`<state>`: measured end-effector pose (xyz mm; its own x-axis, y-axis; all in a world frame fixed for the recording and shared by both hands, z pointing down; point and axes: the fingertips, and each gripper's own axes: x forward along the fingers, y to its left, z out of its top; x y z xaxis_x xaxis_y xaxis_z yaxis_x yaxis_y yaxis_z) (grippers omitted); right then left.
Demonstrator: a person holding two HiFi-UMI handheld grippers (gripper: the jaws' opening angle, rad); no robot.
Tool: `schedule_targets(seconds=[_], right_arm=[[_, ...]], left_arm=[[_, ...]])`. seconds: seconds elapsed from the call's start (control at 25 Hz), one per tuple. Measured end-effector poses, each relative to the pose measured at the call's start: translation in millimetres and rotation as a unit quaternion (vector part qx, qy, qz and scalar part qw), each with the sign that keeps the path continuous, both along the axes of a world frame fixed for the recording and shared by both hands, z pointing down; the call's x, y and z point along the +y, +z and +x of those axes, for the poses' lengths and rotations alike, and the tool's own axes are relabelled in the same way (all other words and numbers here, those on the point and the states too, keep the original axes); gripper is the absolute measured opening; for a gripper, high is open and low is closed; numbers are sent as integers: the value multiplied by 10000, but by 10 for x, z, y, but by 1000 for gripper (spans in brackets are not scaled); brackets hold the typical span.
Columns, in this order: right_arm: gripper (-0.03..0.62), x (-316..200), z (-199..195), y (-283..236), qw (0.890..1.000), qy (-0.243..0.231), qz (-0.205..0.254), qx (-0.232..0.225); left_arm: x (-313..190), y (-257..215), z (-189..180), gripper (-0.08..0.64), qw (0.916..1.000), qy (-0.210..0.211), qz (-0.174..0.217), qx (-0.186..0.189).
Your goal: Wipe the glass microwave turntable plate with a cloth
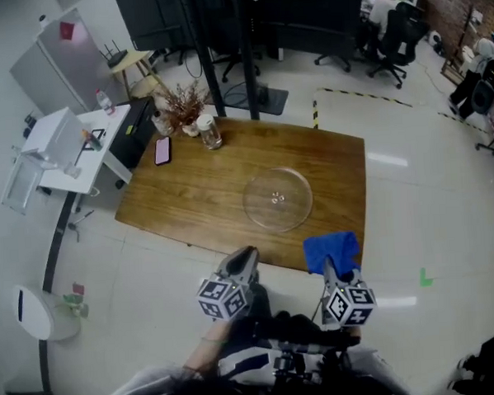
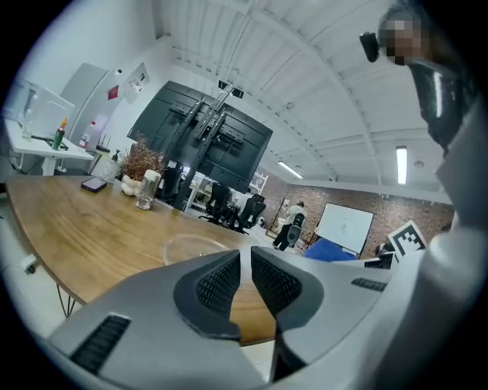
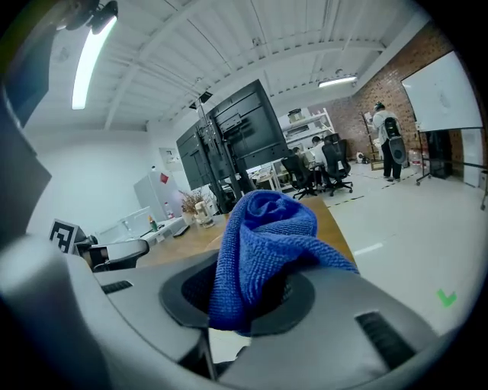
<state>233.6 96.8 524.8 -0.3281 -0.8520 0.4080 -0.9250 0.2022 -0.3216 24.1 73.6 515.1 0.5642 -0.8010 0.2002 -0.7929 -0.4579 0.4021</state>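
A wooden table (image 1: 189, 187) is occupied, toward its near right part, by the glass turntable plate (image 1: 278, 199), laid flat. A blue cloth (image 3: 263, 244) is clamped in the right gripper (image 1: 332, 272) at the table's near edge, apart from the plate. The left gripper (image 2: 245, 263) is closed to a slit, with nothing held.

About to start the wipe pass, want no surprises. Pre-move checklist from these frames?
1. Blue cloth gripped by right hand-held gripper: ok, jaws shut on it.
2. Glass plate flat on table, nothing on it: ok.
3. Left hand-held gripper free: ok, jaws together, empty.
4. Way to plate clear: ok; jar and phone stand at the far corner.
5. Cloth on plate: not ok, it is at the table's near edge.
6. Where plate is dirty: cannot tell.
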Motion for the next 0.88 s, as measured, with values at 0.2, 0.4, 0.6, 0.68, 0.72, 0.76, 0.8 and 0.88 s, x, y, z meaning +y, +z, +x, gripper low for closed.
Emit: schedule_targets(seconds=[0.2, 0.4, 0.6, 0.68, 0.72, 0.76, 0.8, 0.88], right_arm=[[83, 114, -102, -75, 9997, -222, 132, -26], [81, 247, -237, -49, 9987, -485, 181, -26], [81, 339, -348, -24, 9973, -700, 179, 122], [81, 365, -387, -34, 9970, -731, 205, 116], [81, 377, -404, -36, 9969, -743, 212, 114], [81, 387, -421, -38, 9968, -763, 224, 109], [81, 394, -437, -42, 9966, -787, 239, 99], [81, 407, -456, -75, 9963, -813, 259, 105]], left_arm=[[121, -111, -12, 40, 9998, -83, 188, -17], [243, -157, 35, 40, 9997, 27, 245, -13], [378, -221, 17, 40, 9995, 75, 301, 65], [416, -221, -9, 40, 9994, 61, 326, 49], [432, -219, -24, 40, 9994, 52, 333, 44], [447, -219, -37, 40, 9994, 43, 334, 49], [461, -222, -45, 40, 9994, 38, 333, 61], [486, -232, -53, 40, 9994, 37, 332, 74]])
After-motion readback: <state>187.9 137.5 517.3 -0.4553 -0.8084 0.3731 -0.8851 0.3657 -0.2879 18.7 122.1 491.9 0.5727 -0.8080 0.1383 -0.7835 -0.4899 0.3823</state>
